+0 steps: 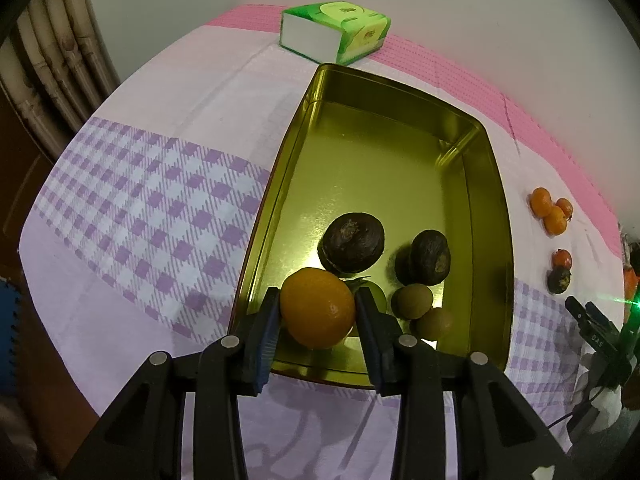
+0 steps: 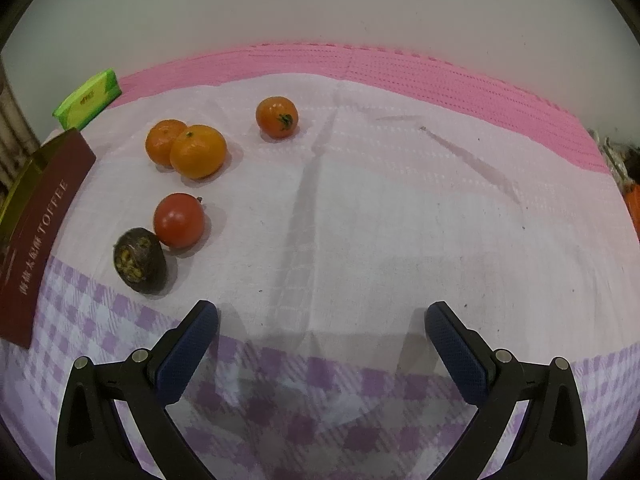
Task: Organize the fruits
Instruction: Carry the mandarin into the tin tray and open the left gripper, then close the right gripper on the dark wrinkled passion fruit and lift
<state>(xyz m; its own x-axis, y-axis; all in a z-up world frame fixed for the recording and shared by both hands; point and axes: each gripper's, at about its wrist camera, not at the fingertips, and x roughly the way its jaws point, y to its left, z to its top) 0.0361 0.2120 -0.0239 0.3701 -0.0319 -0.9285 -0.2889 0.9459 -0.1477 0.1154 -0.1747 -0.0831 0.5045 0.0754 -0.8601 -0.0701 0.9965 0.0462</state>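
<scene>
Left gripper (image 1: 317, 312) clamped on the orange (image 1: 318, 307), pads pressing both sides, fruit sitting at the fingertips over the near end of the gold tin (image 1: 490, 208). In the tin just beyond it: two dark fruits (image 1: 353, 242) and two small green ones (image 1: 412, 301). Right gripper (image 2: 322, 322) spread wide, nothing between the fingers, above bare tablecloth (image 2: 380, 208). Loose fruit lies ahead-left of it: two mandarins (image 2: 198, 151), two red-orange fruits (image 2: 179, 220), one dark fruit (image 2: 139, 260) beside the tin.
</scene>
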